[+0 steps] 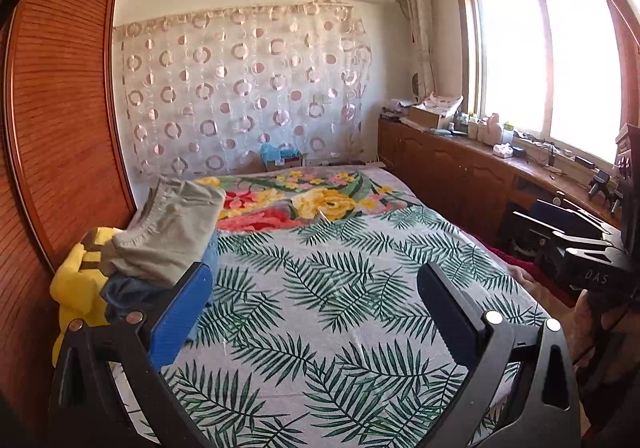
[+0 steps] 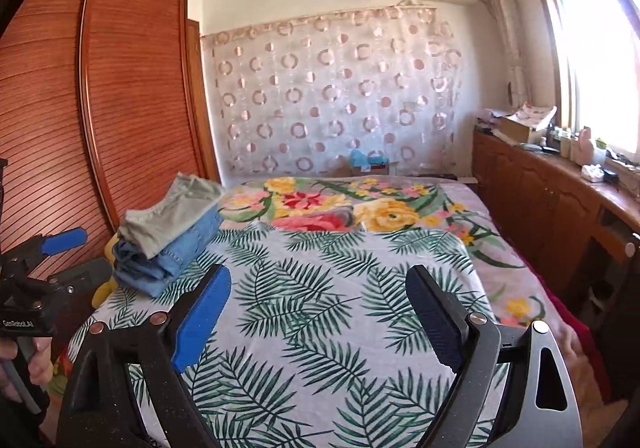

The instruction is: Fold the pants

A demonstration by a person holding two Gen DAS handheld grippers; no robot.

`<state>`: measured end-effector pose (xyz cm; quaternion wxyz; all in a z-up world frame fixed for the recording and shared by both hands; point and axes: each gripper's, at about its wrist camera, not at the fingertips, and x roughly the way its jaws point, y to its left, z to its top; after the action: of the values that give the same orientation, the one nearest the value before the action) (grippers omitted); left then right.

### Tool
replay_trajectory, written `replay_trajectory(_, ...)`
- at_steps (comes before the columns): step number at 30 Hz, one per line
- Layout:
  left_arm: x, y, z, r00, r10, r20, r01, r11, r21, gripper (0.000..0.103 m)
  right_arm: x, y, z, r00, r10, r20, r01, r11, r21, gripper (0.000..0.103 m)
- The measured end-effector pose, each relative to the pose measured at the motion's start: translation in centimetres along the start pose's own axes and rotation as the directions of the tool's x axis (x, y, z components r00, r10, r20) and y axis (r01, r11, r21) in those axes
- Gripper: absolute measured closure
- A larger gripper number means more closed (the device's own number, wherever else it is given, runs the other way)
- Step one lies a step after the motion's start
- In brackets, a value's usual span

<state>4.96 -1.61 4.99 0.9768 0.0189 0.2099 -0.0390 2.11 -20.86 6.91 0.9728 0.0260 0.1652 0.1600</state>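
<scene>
At the bed's left edge we see folded grey pants (image 2: 176, 214) stacked on folded blue jeans (image 2: 172, 260), so the folding looks done. Our left tongs (image 1: 316, 312) and right tongs (image 2: 320, 312) both gape wide, empty, above the leaf-print bedspread (image 2: 320, 268).

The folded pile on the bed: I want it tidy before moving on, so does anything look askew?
The grey pants sit crooked on the folded jeans, overhanging toward the wardrobe.
</scene>
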Motion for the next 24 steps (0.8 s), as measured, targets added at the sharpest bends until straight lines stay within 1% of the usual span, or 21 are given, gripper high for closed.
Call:
replay_trajectory(4, -1.6, -0.2, 0.8, 1.0, 0.005, 0.025, -0.005, 1.0, -0.002, 0.001, -1.7, 0.7, 0.4, 0.999, -0.013, 0.03, 0.013, 1.0, -0.001, 0.013)
replay_trajectory(10, -3.3, -0.5, 1.3, 0.999, 0.01, 0.051, -0.011, 1.0, 0.005, 0.001, -3.7, 1.9, -0.7, 0.997, -0.038, 0.064, 0.04, 0.999, -0.027, 0.013)
replay_trajectory(16, -3.6, -0.2, 1.3, 0.998, 0.013, 0.062, -0.013, 1.0, -0.008, 0.001, -3.6, 2.7, -1.1, 0.996, -0.042, 0.081, 0.045, 0.998, -0.038, 0.013)
replay_trajectory(24, -3.3, 0.3, 1.1, 0.998, 0.024, 0.056, -0.023, 0.999, -0.025, 0.001, -3.3, 2.3, -1.5, 0.996, -0.041, 0.078, 0.044, 0.998, -0.037, 0.013)
